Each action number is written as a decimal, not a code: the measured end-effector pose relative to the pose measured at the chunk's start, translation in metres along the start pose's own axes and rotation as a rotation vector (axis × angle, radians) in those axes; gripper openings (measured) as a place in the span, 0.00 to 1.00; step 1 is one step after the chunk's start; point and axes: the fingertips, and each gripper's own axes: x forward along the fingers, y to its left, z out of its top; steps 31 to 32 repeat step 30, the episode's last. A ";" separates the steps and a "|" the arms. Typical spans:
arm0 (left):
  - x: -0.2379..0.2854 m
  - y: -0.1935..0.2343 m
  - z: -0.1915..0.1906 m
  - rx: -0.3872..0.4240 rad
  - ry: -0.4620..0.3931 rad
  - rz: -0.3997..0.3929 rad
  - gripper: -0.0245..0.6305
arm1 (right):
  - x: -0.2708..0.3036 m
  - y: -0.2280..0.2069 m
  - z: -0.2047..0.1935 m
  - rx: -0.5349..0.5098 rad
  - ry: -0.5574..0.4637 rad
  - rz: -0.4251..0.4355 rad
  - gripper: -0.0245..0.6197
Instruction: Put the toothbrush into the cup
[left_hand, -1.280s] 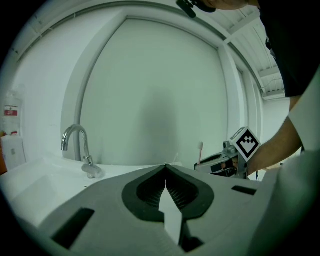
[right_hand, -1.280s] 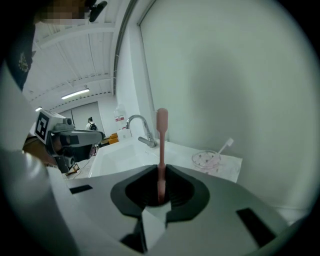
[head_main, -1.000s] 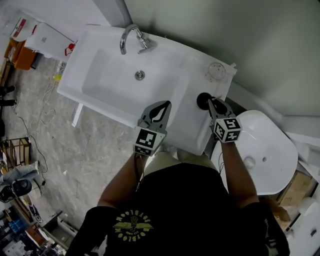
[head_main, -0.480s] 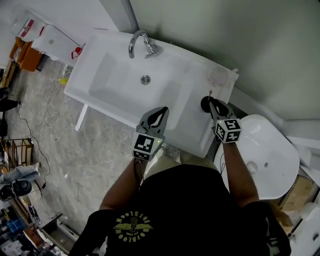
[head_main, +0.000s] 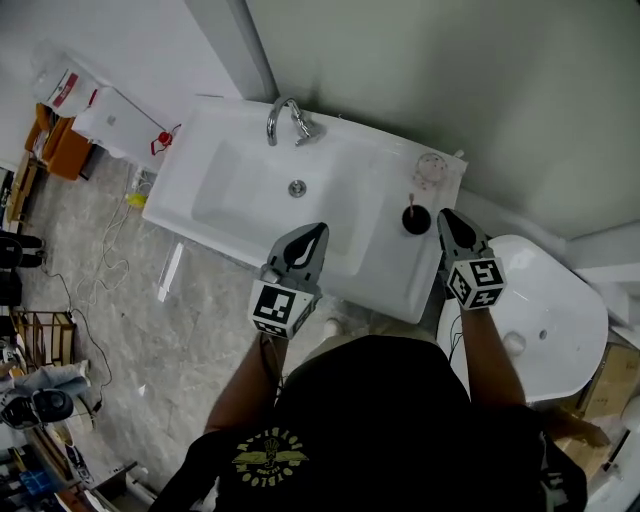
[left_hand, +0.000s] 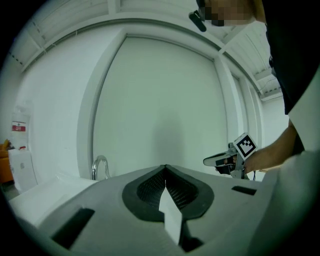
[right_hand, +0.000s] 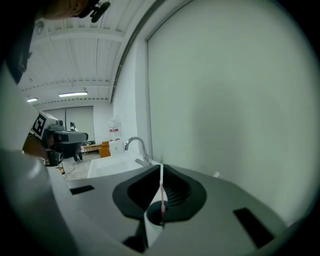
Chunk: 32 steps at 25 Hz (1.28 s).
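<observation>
A black cup (head_main: 416, 219) stands on the right ledge of the white sink (head_main: 250, 190), with the toothbrush (head_main: 410, 201) upright in it. My right gripper (head_main: 443, 214) is just right of the cup, apart from it and holding nothing. In the right gripper view its jaws (right_hand: 161, 167) stand a narrow way apart. Through that slit I see the cup (right_hand: 156, 212) and the white and pink toothbrush (right_hand: 161, 192). My left gripper (head_main: 318, 233) hovers over the sink's front rim, shut and empty, and its jaws (left_hand: 165, 167) meet at the tips.
A chrome faucet (head_main: 288, 115) and drain (head_main: 297, 187) mark the basin. A round clear dish (head_main: 431, 168) sits behind the cup. A second white fixture (head_main: 545, 300) lies at the right. Boxes (head_main: 110, 115) and cables clutter the floor at the left.
My right gripper has drawn back to the right, away from the cup, leaving the toothbrush standing in it. The left gripper has stayed near the sink's front rim.
</observation>
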 end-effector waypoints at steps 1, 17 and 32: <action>-0.003 -0.001 0.009 0.004 -0.022 -0.011 0.05 | -0.007 0.003 0.010 -0.005 -0.019 -0.006 0.07; -0.071 -0.011 0.098 0.042 -0.177 -0.097 0.05 | -0.129 0.058 0.101 -0.078 -0.186 -0.145 0.05; -0.059 0.007 0.077 -0.017 -0.169 -0.063 0.05 | -0.142 0.072 0.111 -0.150 -0.169 -0.156 0.05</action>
